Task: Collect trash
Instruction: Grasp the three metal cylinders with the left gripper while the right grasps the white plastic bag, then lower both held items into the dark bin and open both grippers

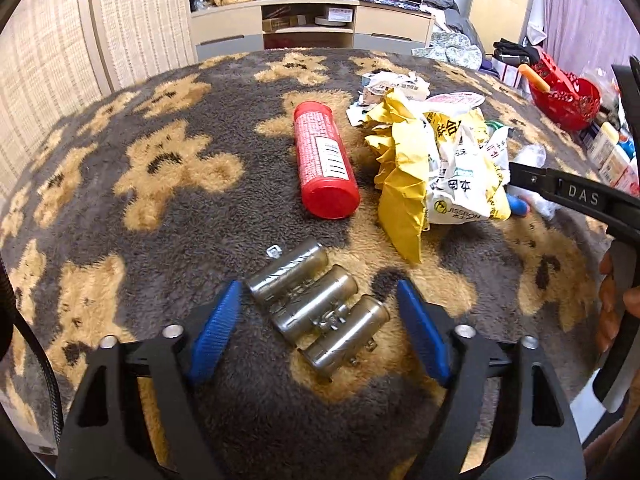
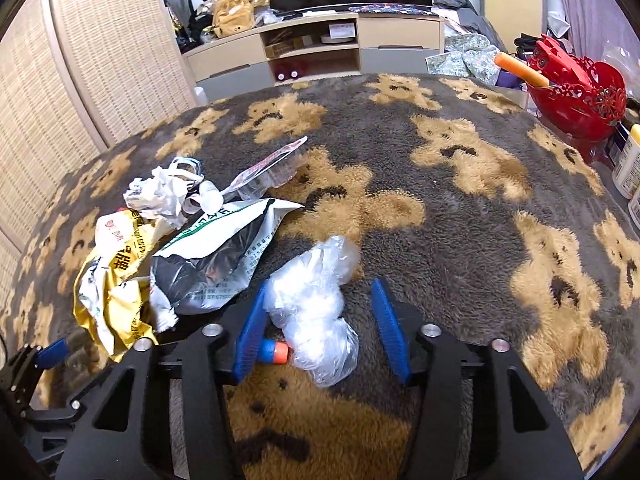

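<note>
My left gripper is open, its blue pads on either side of three joined clear plastic bottles lying on the bear-pattern blanket. A red cylindrical canister lies beyond them. A heap of crumpled yellow and white bags lies to its right. My right gripper is open around a crumpled clear plastic bag; a small blue and orange item lies beside the left pad. The bag heap sits to its left.
A red basket with an orange stick stands at the blanket's far right, with bottles near it. A TV cabinet and a woven screen stand behind.
</note>
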`<state>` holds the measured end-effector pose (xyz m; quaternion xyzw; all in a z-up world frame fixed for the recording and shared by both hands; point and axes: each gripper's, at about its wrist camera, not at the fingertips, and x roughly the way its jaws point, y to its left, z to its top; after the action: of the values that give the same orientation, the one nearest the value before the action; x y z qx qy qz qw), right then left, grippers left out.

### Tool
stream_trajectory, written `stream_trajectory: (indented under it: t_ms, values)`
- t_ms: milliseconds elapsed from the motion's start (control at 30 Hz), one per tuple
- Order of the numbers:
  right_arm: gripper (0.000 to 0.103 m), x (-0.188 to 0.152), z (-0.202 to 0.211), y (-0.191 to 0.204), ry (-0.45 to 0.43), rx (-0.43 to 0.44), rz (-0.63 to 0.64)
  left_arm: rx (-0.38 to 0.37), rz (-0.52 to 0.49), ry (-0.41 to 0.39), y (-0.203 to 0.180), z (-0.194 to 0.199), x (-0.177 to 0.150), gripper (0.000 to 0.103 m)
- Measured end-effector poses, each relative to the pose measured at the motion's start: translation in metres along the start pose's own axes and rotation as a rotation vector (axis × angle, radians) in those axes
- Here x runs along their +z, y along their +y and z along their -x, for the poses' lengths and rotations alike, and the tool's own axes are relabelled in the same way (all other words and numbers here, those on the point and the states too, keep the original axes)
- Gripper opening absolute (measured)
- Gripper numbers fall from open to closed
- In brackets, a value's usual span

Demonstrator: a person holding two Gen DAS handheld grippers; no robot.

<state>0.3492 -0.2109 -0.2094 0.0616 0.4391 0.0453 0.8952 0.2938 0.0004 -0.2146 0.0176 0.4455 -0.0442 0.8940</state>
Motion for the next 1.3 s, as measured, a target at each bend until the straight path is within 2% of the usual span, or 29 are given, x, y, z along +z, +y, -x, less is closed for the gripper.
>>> stream_trajectory:
  t_ms: [133, 167, 300, 600, 767, 1033, 1300]
  values:
    - [0.032, -0.002, -0.002, -0.003, 0.010, -0.025, 0.007, 0.014, 0.000, -0.007, 0.007, 0.007, -0.005, 0.050]
    - [0.031, -0.004, -0.001, -0.004, 0.011, -0.029, 0.008, 0.013, 0.004, -0.006, 0.009, 0.008, -0.006, 0.047]
    - [0.027, -0.011, 0.010, -0.013, 0.012, -0.042, 0.010, 0.004, 0.010, 0.003, 0.015, 0.015, -0.013, 0.047]
    - [0.026, -0.054, 0.067, -0.024, 0.000, -0.007, 0.011, -0.051, 0.006, 0.021, 0.006, 0.041, -0.045, 0.046]
    - [0.026, -0.081, 0.110, -0.023, -0.021, 0.015, 0.014, -0.116, 0.027, 0.030, -0.002, 0.067, -0.071, 0.046]
    - [0.026, -0.125, 0.164, -0.007, -0.031, 0.067, 0.044, -0.175, 0.011, 0.000, -0.023, 0.118, -0.116, 0.046]
    - [0.026, -0.173, 0.176, 0.007, 0.020, 0.112, 0.054, -0.205, -0.006, 0.007, -0.037, 0.136, -0.156, 0.046]
